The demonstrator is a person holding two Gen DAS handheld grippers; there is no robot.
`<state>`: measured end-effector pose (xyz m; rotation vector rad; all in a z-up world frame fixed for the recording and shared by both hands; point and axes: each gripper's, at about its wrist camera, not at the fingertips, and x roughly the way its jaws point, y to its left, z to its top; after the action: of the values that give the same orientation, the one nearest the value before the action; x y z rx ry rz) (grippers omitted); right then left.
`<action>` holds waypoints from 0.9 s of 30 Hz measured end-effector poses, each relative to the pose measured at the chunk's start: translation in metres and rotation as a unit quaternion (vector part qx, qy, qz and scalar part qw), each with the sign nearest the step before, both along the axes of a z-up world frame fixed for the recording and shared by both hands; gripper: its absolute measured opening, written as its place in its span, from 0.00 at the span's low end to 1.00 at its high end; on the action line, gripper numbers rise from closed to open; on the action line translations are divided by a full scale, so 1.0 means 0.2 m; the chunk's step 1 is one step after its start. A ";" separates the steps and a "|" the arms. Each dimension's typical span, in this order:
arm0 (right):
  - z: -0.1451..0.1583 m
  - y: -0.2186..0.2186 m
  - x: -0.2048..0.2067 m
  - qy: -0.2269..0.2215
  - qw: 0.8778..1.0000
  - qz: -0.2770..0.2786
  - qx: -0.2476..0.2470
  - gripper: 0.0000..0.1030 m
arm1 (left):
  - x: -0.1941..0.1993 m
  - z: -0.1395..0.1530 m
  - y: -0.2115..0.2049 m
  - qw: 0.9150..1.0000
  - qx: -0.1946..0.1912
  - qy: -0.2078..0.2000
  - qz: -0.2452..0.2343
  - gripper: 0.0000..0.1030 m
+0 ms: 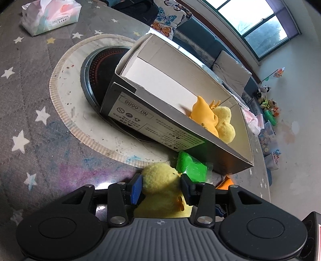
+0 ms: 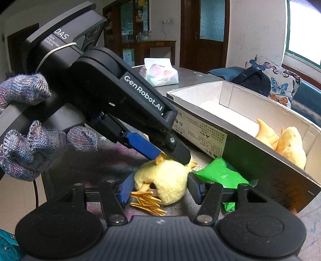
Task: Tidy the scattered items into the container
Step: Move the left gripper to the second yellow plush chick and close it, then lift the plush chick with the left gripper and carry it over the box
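The left tongs are clamped on a yellow plush chick: both blue pads press into its fluffy sides, a grip across the body that looks meant to carry it over the wall of the box. In the right wrist view those same tongs come down from the upper left, held in a gloved hand, and their tips meet the chick from above. The right tongs stand apart, one finger on each side of the chick, with a gap visible by the left finger — bracketing it, I judge, not gripping.

The chick lies on the star-patterned table cover, just beside the cardboard box, so the lift should be short. The box sits partly over a round black hotplate set in the table.

- Chicks: two, one in the tongs and one already in the box
- One orange rubber toy in the box, touching that chick
- One green packet between the held chick and the box wall
- One scrap of something orange beside the box — too little shows to name it
- One tissue pack, well apart at the far edge
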<state>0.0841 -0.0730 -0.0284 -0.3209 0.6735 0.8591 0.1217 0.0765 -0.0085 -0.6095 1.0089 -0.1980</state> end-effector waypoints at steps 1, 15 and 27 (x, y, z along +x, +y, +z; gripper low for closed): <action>0.00 0.00 0.00 -0.002 1.000 -0.001 -0.002 0.58 | 0.00 0.00 0.00 1.000 0.000 0.000 0.002 0.44; 0.01 -0.02 0.00 0.008 1.000 -0.010 0.001 0.52 | -0.05 0.03 -0.03 1.000 0.015 -0.011 0.018 0.40; 0.01 -0.04 0.00 0.017 1.000 -0.011 0.006 0.53 | -0.07 0.05 -0.05 1.000 0.019 -0.015 0.020 0.39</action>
<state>0.0839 -0.0802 -0.0268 -0.2872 0.7024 0.8486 0.1074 0.0673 0.0007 -0.5906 0.9679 -0.1531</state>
